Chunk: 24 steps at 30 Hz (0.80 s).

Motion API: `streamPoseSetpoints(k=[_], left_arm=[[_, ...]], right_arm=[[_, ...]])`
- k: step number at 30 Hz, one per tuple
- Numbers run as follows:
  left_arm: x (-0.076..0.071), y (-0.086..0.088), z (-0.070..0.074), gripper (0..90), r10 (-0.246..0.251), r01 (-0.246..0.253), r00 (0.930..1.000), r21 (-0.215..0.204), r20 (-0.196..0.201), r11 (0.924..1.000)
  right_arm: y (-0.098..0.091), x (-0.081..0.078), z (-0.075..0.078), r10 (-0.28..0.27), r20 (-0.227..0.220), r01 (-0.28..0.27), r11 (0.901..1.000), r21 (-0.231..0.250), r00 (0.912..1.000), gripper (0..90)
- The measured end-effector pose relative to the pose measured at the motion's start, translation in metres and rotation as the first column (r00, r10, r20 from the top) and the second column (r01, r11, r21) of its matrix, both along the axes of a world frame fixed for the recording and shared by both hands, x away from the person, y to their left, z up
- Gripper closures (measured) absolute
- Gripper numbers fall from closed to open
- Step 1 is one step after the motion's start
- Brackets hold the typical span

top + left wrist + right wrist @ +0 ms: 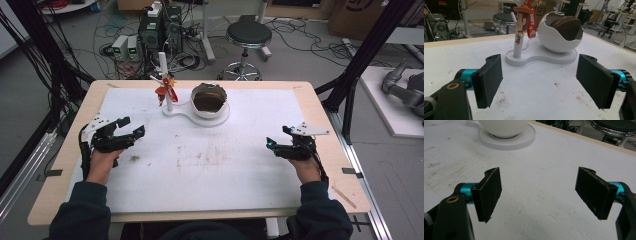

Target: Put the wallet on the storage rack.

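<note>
Two tools, jaws apart, empty | left tool near tabletop's left edge, nearer the keychain on the white stand | right tool near right edge

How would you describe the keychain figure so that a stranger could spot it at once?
Find the white stand at the far middle of the table. Beside its white bowl rises a thin post. The cowboy figure hangs there, the one colourful thing.
</note>
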<state>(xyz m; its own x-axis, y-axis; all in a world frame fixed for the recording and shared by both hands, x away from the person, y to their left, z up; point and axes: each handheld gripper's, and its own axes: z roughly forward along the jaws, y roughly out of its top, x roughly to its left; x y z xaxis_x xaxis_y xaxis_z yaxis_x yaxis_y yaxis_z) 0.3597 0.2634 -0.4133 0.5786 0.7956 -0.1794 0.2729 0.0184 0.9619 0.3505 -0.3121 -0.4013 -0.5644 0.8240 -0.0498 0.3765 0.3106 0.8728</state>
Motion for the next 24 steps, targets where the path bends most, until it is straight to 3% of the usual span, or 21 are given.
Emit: streamPoseSetpoints(k=[9, 12, 24], left_arm=[[-0.0022, -0.0030, 0.0003, 21.1, -0.022, 0.022, 0.9997, -0.001, 0.002, 0.9998], [-0.0025, -0.0034, -0.0009, 21.2, -0.025, 0.025, 0.9997, -0.022, -0.003, 0.9994], [-0.0023, -0.0044, -0.0015, 21.2, -0.016, 0.016, 0.9999, -0.015, 0.000, 0.9998]], right_arm=[[0.0071, -0.0005, -0.0025, 0.007, -0.009, -0.007, 0.9998, -0.017, 0.9999, 21.7], [0.0065, 0.0011, -0.0026, 0.000, -0.003, 0.000, 0.9999, -0.014, 1.0000, 21.7], [0.0035, 0.0029, -0.0036, -0.018, -0.012, 0.018, 0.9998, -0.009, 0.9998, 21.7]])
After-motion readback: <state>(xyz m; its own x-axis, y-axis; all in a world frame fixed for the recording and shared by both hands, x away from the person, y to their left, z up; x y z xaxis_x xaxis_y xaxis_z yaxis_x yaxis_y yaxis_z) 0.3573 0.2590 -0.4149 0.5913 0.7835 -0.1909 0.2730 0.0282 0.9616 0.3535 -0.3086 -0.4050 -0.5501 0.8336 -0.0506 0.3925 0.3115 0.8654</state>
